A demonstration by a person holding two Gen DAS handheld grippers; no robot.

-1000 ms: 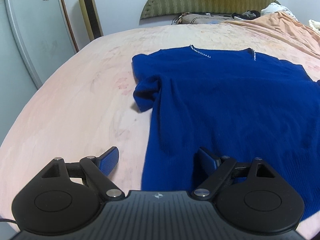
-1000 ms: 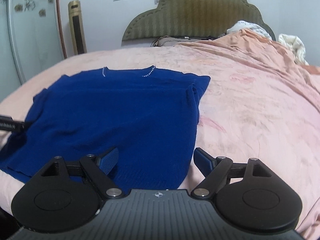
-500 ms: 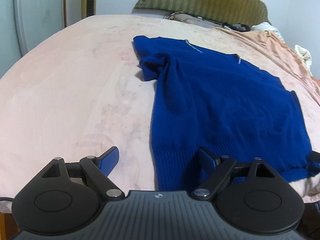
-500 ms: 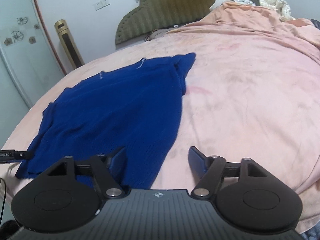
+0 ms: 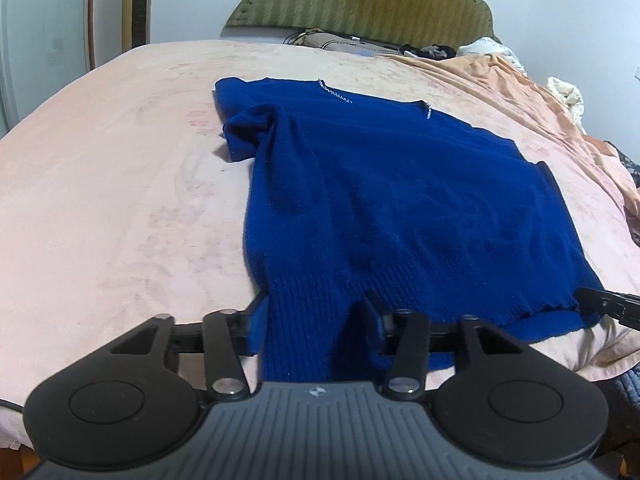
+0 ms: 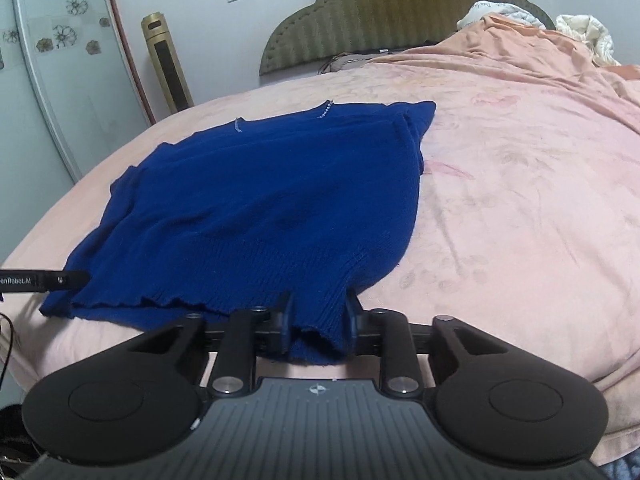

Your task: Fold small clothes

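Blue sweater [image 5: 392, 200] flat on bed [image 5: 120, 200]. Left gripper [image 5: 312, 322], right gripper [image 6: 318, 322] jaws just closed, each pinching ribbed hem corner between pads.

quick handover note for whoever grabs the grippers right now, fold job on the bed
Left gripper: jaws just closed in on the near left corner of the hem of the blue knit sweater, fabric between the pads.
Right gripper: jaws just closed in too, ribbed hem bunched between them at the near right corner.
Sweater lies spread flat on the pink bedsheet, beaded neckline toward the green headboard.
Done: both hem corners taken.
Left: every fold.
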